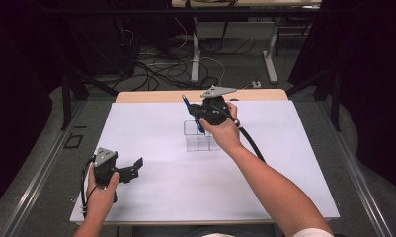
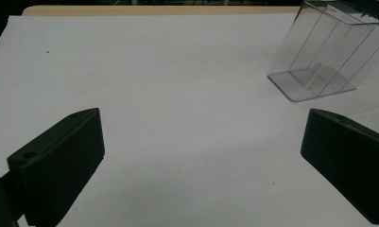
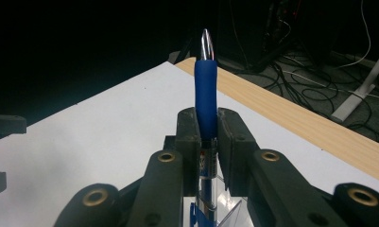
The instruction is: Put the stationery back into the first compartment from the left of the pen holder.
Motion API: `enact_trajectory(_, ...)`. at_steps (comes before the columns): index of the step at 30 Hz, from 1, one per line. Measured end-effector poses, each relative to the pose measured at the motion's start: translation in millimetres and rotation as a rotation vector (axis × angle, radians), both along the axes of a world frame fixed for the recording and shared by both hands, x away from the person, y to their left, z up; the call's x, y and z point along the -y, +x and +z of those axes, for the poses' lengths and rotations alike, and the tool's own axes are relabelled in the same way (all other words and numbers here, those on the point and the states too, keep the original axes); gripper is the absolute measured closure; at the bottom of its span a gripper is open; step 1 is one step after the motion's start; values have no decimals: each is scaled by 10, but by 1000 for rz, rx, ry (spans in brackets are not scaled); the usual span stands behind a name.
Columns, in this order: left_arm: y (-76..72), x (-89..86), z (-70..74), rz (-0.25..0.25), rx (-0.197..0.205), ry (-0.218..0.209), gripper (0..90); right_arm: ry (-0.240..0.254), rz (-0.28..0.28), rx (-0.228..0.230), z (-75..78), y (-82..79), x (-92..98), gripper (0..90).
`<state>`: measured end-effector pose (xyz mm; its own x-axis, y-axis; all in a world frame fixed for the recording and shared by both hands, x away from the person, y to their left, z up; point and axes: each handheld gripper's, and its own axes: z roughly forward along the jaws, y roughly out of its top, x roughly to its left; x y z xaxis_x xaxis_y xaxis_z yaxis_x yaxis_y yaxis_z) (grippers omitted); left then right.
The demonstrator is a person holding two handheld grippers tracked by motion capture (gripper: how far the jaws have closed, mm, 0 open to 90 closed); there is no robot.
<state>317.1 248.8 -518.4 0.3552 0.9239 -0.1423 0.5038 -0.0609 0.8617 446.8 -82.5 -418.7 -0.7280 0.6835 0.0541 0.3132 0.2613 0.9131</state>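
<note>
Right gripper point(image 3: 207, 137) clamped on blue pen point(image 3: 205, 97), above clear organizer point(image 1: 200, 138) at table's point(image 1: 151, 187) far middle; left gripper point(image 2: 201, 156) jaws apart, empty, near left.

In the right gripper view, the lower end of the blue pen point(image 3: 205, 101) drops out of sight behind the right gripper point(image 3: 206, 137) and the picture's bottom edge, so where it ends cannot be told. In the high view, the hand and gripper cover much of the clear plastic organizer point(image 1: 199, 142) and most of the pen. In the left gripper view, the organizer's top right corner is cut off by the frame, as is the right-hand jaw of the left gripper point(image 2: 199, 156).
</note>
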Motion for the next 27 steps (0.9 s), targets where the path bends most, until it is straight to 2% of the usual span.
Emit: enact_trajectory(27, -14, -18, 7, 4, 5, -12, 4, -16, 3, 22, -146, 180, -370, 795)
